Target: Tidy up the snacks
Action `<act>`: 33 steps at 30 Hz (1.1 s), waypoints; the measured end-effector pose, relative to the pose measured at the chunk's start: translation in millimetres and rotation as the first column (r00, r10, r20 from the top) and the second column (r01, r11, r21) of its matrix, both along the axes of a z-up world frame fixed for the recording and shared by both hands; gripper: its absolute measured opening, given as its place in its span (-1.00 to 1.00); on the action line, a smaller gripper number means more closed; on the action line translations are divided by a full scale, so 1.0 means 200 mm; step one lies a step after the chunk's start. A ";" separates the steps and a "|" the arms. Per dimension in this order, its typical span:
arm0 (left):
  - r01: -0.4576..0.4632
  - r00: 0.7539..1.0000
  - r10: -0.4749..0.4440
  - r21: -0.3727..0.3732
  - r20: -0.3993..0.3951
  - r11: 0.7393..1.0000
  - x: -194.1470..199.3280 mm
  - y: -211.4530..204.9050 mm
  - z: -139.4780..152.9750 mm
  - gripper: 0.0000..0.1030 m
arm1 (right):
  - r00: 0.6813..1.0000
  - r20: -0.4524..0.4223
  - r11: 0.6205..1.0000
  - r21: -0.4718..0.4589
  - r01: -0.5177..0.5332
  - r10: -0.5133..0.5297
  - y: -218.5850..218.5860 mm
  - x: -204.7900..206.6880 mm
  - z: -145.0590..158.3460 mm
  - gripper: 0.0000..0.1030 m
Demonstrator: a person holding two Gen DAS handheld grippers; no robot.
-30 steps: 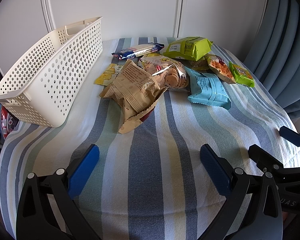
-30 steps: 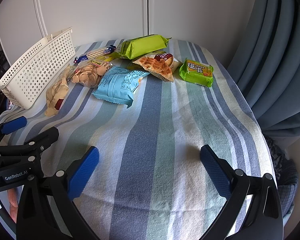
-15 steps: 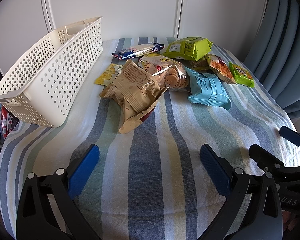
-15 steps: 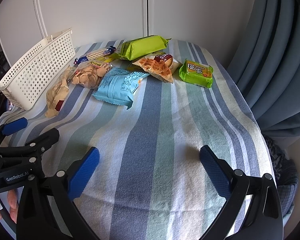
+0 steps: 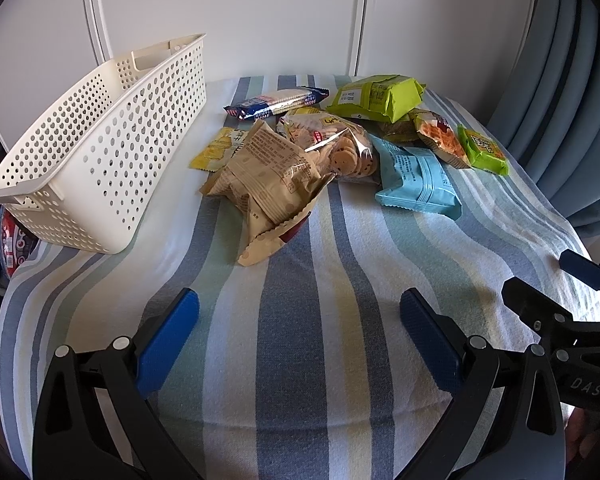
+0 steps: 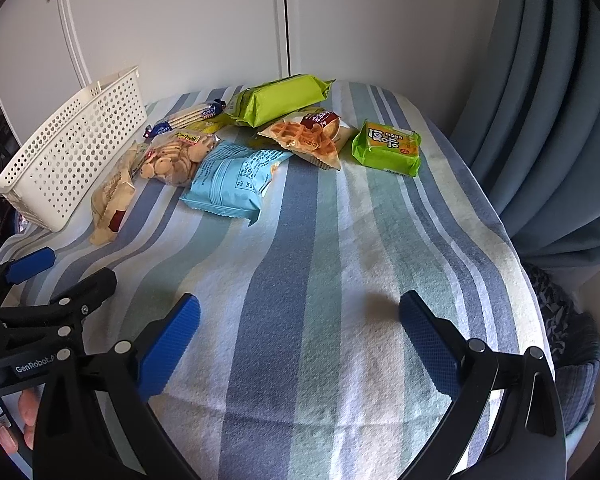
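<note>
From the left wrist, almost nothing has changed over the last second: the left gripper (image 5: 299, 317) hovers with jaws spread and empty, short of the tan snack bag (image 5: 267, 178) beside the white basket (image 5: 100, 152), which looks empty, though its floor is hidden. From the right wrist, the right gripper (image 6: 299, 318) has eased slightly toward the blue packet (image 6: 236, 180), jaws likewise wide, so sorting has yet to begin.

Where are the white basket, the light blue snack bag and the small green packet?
white basket (image 5: 100, 160), left wrist view, perforated side wall
light blue snack bag (image 6: 232, 180), right wrist view, middle of its face
small green packet (image 6: 388, 148), right wrist view, printed front
</note>
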State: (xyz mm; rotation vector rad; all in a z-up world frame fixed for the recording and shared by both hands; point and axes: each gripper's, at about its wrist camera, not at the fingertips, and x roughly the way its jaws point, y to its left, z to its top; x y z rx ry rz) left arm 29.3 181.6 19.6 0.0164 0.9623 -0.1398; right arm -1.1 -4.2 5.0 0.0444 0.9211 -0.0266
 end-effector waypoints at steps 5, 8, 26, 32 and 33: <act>0.000 1.000 0.000 0.000 0.000 1.000 0.00 0.00 0.00 0.96 | 1.000 -0.002 1.000 -0.011 0.000 0.000 0.01 0.00 0.00 0.91; 0.000 1.000 0.000 0.000 0.000 1.000 0.00 0.00 0.00 0.96 | 1.000 -0.003 1.000 -0.018 0.000 0.000 0.01 0.00 -0.01 0.91; 0.000 1.000 0.000 -0.001 0.001 1.000 0.00 0.00 -0.01 0.96 | 1.000 -0.004 1.000 -0.015 -0.001 0.001 0.01 0.01 -0.02 0.91; 0.000 1.000 0.000 -0.004 0.002 1.000 0.00 0.01 -0.01 0.96 | 1.000 -0.002 1.000 -0.019 0.000 0.000 0.01 0.00 -0.02 0.91; 0.000 1.000 0.000 -0.006 0.002 1.000 0.00 0.01 -0.01 0.96 | 1.000 -0.003 1.000 -0.019 0.000 0.000 0.01 0.00 -0.02 0.91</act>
